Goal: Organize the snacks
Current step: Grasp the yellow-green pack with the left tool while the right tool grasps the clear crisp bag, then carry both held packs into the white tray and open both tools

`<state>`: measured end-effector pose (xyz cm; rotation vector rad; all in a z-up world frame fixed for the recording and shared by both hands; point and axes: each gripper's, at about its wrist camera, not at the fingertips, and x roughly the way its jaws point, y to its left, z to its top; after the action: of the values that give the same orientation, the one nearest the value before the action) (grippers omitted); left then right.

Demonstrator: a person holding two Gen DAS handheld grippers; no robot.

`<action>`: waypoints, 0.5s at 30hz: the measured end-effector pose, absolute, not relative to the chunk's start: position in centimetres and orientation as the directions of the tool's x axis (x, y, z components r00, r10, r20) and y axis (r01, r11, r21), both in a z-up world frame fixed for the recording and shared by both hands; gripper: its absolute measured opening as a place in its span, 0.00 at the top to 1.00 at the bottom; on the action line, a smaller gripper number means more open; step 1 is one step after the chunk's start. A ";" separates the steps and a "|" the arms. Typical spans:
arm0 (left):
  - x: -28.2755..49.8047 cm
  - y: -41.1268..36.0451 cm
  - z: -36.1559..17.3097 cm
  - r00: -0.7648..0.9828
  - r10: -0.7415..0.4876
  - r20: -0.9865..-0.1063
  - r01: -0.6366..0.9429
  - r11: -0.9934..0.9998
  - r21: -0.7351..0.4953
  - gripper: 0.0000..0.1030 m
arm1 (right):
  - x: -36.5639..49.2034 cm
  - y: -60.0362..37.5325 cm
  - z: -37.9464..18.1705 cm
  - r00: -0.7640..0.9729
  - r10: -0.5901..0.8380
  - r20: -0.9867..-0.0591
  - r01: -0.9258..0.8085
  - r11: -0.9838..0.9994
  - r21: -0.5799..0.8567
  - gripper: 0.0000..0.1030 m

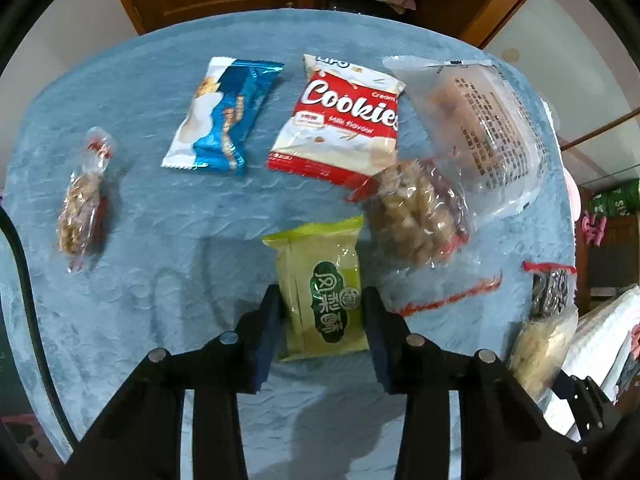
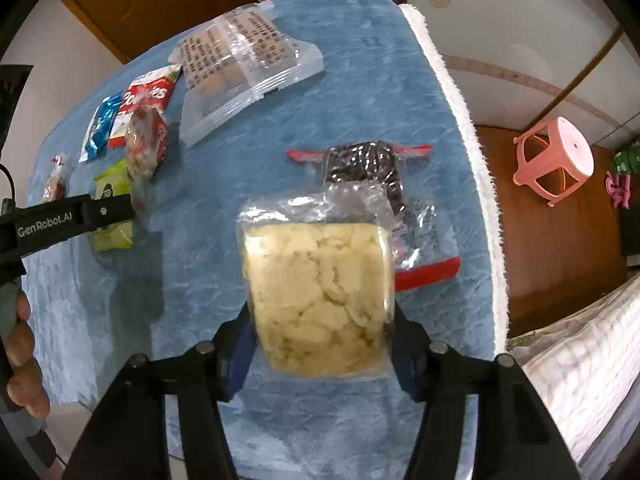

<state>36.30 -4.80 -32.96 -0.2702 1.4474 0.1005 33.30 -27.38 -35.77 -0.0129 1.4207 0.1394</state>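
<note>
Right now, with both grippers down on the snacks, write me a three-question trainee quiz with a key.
1. True or false: the left gripper has its pads on either side of the green pastry packet.
2. Which snack sits between the pads of the right gripper?
A. the red Cookies packet
B. the clear bag of pale crisps
C. the blue wafer packet
3. Fill in: the snacks lie on a ____-coloured cloth.

Key: 1 true; 2 B; 3 blue.
</note>
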 end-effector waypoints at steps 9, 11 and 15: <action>32.8 -3.4 -31.3 0.120 -0.097 -0.988 -0.208 0.971 -0.121 0.64 | 30.9 -27.1 -34.4 0.145 0.133 -0.980 -0.116 0.986 0.117 0.44; 31.8 -3.0 -29.3 0.154 -0.101 -0.983 -0.191 0.973 -0.130 0.64 | 30.3 -26.9 -33.2 0.163 0.143 -0.976 -0.115 0.985 0.126 0.44; 29.2 -2.7 -23.1 0.250 -0.101 -0.963 -0.122 0.983 -0.135 0.64 | 29.1 -27.0 -29.6 0.231 0.170 -0.958 -0.112 0.983 0.147 0.44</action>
<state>29.17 -2.67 -23.13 -0.1962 1.3211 0.0142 29.06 -27.03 -29.63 0.0502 1.3240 0.1940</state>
